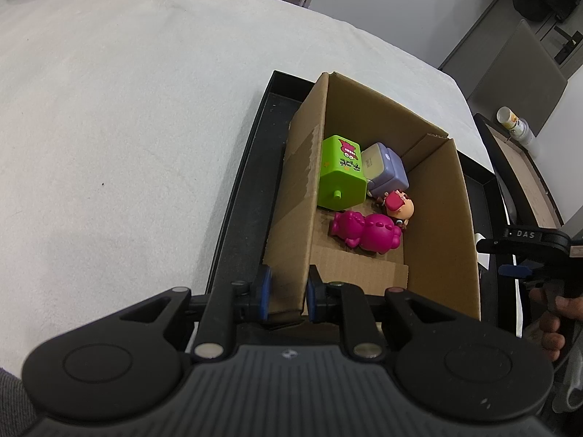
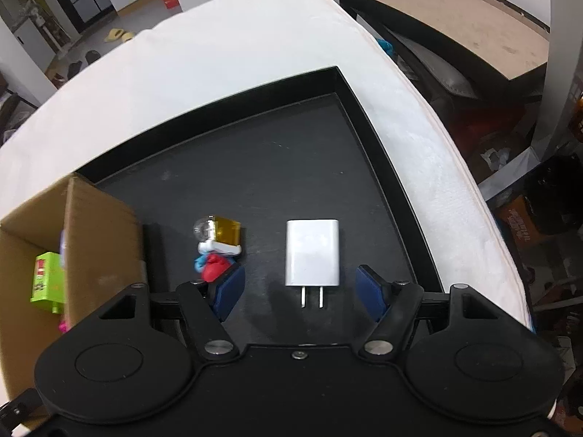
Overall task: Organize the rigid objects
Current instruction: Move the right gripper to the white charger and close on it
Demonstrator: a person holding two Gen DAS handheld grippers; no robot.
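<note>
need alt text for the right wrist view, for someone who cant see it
The open right gripper hangs over a white plug-in charger lying flat on a black tray, prongs toward the camera, blue pads clear of it on either side. Left of it lies a small toy figure, and further left an open cardboard box.

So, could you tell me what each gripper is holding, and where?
The left gripper clamps the box by its near wall. The right gripper holds nothing, open above the charger.
</note>
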